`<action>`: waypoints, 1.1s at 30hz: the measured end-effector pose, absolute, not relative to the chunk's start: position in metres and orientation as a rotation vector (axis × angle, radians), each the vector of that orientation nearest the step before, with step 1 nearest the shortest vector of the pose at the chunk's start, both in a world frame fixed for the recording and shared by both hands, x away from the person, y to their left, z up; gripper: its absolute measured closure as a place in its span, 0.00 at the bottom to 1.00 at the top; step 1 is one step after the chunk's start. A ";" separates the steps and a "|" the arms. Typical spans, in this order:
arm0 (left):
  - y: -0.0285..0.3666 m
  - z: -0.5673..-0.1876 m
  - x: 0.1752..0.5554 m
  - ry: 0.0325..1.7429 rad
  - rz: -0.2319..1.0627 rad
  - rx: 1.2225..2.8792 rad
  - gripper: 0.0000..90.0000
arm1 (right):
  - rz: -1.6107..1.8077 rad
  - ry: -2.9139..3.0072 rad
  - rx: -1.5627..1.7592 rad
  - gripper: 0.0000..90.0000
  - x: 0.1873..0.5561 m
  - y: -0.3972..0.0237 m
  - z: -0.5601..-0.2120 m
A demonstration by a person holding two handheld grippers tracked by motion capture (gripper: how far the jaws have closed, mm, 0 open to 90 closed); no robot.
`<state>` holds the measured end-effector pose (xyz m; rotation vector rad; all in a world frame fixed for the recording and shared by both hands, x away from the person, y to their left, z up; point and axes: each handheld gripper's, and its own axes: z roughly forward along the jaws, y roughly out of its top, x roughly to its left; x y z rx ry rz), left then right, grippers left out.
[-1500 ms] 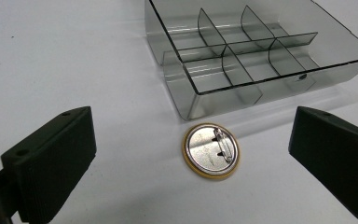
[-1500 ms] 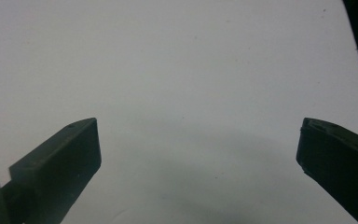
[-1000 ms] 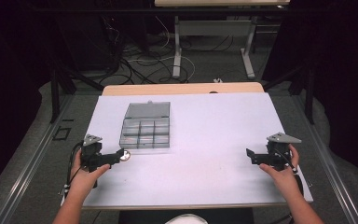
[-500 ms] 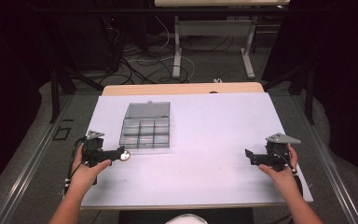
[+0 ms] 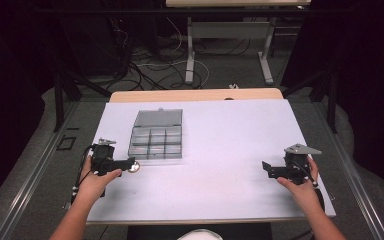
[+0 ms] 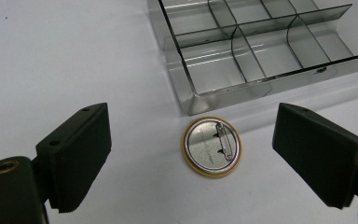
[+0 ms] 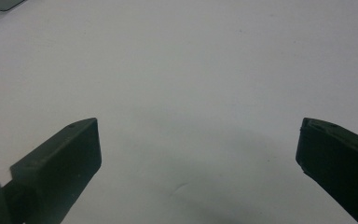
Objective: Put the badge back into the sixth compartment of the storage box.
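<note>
A round pin badge [image 6: 212,147] lies back-up on the white table, its safety pin showing, just off the near corner of a clear compartment box [image 6: 223,93]. My left gripper [image 6: 193,123] is open. Its jaws have just been closing, with the badge between them and apart from both pads. In the high view the left gripper [image 5: 129,163] points right at the badge [image 5: 134,166], beside the box [image 5: 155,156]. My right gripper [image 7: 199,128] is open over bare table, and in the high view it [image 5: 266,169] sits at the right, pointing left.
The box's hinged lid [image 5: 159,117] lies open flat behind its compartments, which look empty. White table top [image 5: 220,150] stretches between the two hands. Beyond the table's far edge are cables and desk legs on the floor.
The left hand and gripper have edged slightly up the table near the badge. The badge, the box and the right gripper have not moved.
</note>
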<state>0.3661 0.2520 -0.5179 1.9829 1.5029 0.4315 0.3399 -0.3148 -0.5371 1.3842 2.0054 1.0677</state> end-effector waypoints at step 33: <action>0.235 -0.529 0.381 1.584 0.236 2.081 0.32 | 1.075 2.033 1.392 0.04 0.339 -0.315 -0.539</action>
